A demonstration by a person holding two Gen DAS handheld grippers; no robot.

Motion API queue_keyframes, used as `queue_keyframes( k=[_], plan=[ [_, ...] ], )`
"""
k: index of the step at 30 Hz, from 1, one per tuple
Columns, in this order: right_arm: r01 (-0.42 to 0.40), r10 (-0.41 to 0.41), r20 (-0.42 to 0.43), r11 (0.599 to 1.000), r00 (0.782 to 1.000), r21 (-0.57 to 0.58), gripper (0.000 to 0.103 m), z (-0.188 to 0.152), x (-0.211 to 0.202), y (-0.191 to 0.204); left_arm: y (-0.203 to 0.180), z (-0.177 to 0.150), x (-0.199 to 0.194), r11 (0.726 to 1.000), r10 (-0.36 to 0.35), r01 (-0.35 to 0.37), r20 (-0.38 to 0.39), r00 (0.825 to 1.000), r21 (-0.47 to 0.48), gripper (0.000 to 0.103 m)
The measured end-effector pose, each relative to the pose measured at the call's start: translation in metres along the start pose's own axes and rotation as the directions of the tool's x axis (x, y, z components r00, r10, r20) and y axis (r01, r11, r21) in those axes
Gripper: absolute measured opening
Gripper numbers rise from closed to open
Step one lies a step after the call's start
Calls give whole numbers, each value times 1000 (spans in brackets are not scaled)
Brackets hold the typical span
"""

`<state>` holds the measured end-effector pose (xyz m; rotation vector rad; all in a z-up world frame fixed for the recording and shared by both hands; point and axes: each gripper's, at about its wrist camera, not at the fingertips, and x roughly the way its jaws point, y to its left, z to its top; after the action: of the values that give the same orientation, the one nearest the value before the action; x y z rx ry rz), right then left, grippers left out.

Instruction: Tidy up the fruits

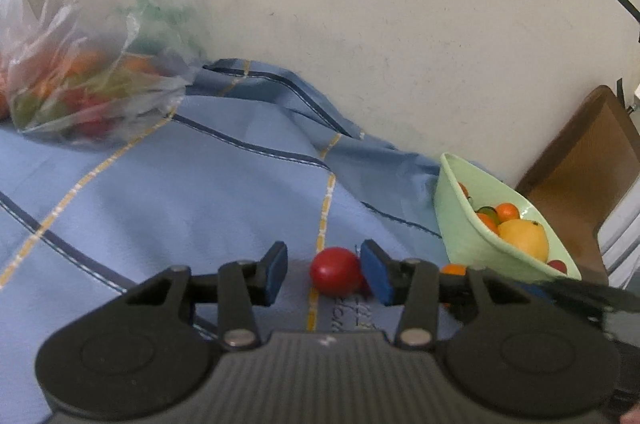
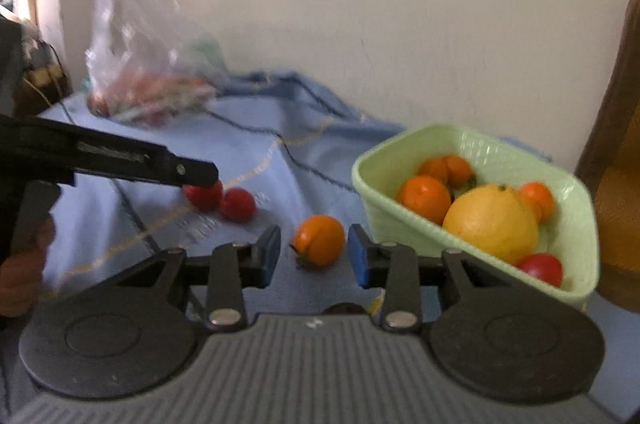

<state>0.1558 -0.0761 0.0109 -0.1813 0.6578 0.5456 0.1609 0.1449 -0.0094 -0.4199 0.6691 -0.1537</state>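
My left gripper (image 1: pixel 324 274) is open, with a red tomato (image 1: pixel 335 270) on the blue cloth between its blue pads, close to the right pad. A second red tomato (image 2: pixel 238 204) lies beside it. My right gripper (image 2: pixel 314 252) is open around a small orange fruit (image 2: pixel 320 239) lying on the cloth. The light green basket (image 2: pixel 384 160) to the right holds a large yellow citrus (image 2: pixel 492 222), several small oranges and a red tomato (image 2: pixel 540 269). The basket also shows in the left wrist view (image 1: pixel 456 220).
A clear plastic bag (image 1: pixel 80 64) with more fruit and greens stands at the back left against the wall; it also shows in the right wrist view (image 2: pixel 136 64). The blue tablecloth (image 1: pixel 200 204) is rumpled at the back. A brown wooden piece (image 2: pixel 616 144) stands right of the basket.
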Motion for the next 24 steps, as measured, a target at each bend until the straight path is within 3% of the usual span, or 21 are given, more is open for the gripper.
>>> queue_keyframes(
  k=[4,5,14,21,24],
  plan=[
    [-4,4,-23,1000,1000,27,36,-3,12,-1,-2,-3,-1,999,-36,36,4,999,16,28],
    [1,0,-14,1000,1000,22,33,-3,11,0,-3,-3,-1,999,-31,30,6,1000,22,28],
    [-57,58,82,998,995,-20,32,-24,-40,11,-14,-21,-25,997,-3,2,12,1000,79,27],
    [-99,99,96,995,990,-10,32,-52,-77,22,-18,-45,-59,998,-20,19,9,1000,56,27],
    [-99,99,87,995,991,1,32,-59,-84,22,-27,-57,-72,995,-2,1,15,1000,95,27]
  ],
)
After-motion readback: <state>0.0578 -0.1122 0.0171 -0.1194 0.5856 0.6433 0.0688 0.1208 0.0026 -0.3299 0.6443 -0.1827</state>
